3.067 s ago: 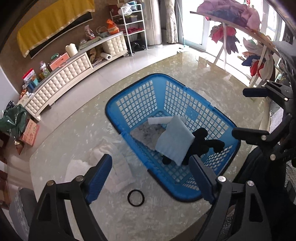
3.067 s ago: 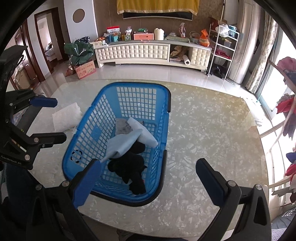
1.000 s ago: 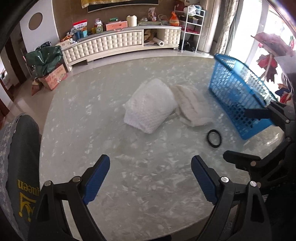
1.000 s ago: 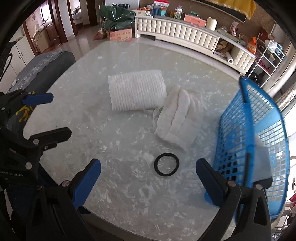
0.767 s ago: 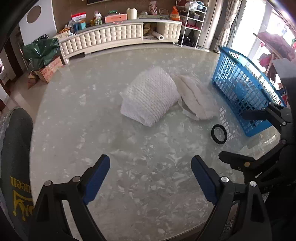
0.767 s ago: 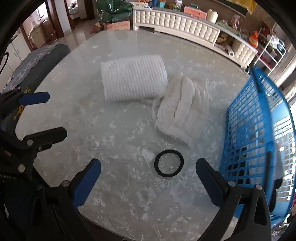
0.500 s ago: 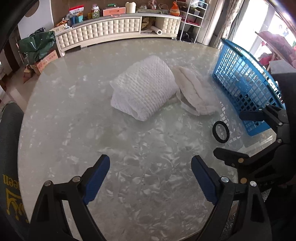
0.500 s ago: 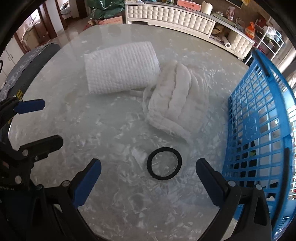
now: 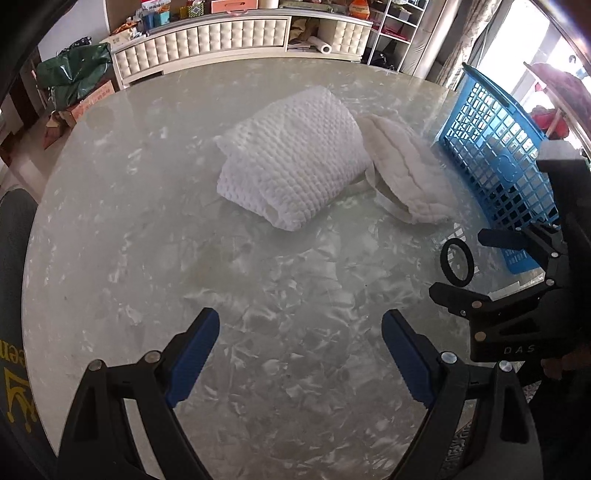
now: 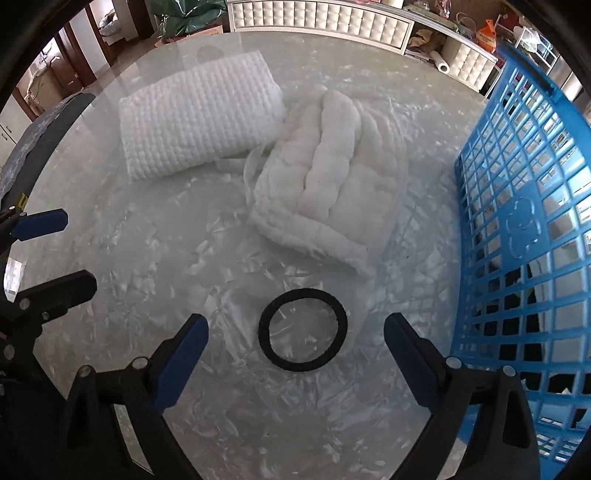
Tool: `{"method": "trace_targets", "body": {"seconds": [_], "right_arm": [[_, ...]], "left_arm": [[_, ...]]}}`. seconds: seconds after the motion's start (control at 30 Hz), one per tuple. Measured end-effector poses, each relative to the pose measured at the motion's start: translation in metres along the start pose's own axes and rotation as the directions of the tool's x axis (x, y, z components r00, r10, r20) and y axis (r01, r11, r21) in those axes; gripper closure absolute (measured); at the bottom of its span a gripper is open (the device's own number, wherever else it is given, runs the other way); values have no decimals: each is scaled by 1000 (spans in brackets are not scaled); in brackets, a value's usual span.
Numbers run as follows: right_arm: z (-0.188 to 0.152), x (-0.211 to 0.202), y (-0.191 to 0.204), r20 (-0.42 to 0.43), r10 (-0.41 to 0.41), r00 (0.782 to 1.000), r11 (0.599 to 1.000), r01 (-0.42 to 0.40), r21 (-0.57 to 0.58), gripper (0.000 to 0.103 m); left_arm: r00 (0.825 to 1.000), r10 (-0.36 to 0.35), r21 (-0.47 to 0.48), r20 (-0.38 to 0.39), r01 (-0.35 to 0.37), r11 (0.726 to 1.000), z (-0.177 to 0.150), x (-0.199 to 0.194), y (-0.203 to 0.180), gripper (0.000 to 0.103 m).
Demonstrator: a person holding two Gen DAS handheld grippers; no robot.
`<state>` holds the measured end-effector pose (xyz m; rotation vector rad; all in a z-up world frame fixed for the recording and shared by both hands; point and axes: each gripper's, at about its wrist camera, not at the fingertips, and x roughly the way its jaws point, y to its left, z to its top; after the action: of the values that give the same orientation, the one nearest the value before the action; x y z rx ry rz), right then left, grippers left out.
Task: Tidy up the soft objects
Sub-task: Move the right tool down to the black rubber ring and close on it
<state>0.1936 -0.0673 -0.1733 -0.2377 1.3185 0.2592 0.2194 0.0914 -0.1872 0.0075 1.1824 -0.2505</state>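
Observation:
A black elastic band point(image 10: 303, 330) lies flat on the table between the fingertips of my right gripper point(image 10: 295, 321). Its jaws are closing and the pads stand clear of the band. Beyond the band lie a white quilted pad point(image 10: 325, 181) and a folded white waffle towel point(image 10: 199, 114). The blue basket point(image 10: 524, 221) stands at the right with dark and white cloth behind its mesh. My left gripper point(image 9: 299, 317) hangs open over bare table, with the towel point(image 9: 291, 158), the pad point(image 9: 402, 170) and the band point(image 9: 458, 260) ahead of it. The right gripper point(image 9: 517, 266) shows at that view's right edge.
The round pale marbled table point(image 9: 147, 221) has its near rim just below both grippers. A dark chair back point(image 9: 11, 258) stands at the left edge. Far behind are a white tufted cabinet point(image 9: 221, 33) and a green bag point(image 9: 74, 74).
Both grippers have sunk toward the table, so the cloths look larger. The black band has come between the right fingers, which have narrowed slightly. The left jaws are unchanged.

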Motion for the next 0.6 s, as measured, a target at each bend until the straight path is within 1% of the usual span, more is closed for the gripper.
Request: {"method": "trace_targets", "body": {"seconds": [0.07,0.1,0.13,0.3,0.37,0.43,0.47,0.6], "right_arm": [[-1,2,-3,-1,6,1000,1000,-6,18,11],[8,9,-12,-3,10,1000,1000,-9,27,13],[9,10,-17,-5,17,1000,999,-17,40,15],[9,8,-28,7,22,1000,998,-23,62,22],[9,7,-31,13,12,1000,998,-13,64,27],[6,3,-34,23,6,1000,997,-8,72,38],[5,4,-40,25,7,1000,997,-9,72,39],[2,-1,-41,36,6,999,999,-7,52,48]], "left_arm": [[1000,-3,-1,0,3,1000,0,1,1,15],[1000,-3,0,1,3,1000,0,2,0,15],[1000,-2,1,2,2,1000,0,2,-1,15],[1000,19,-4,-1,-19,1000,1,5,2,15],[1000,24,-6,-2,-24,1000,1,5,3,15],[1000,17,-10,-2,-17,1000,2,5,4,15],[1000,16,-10,-2,-16,1000,2,4,4,15],[1000,27,-8,-13,-27,1000,2,6,5,15]]}}
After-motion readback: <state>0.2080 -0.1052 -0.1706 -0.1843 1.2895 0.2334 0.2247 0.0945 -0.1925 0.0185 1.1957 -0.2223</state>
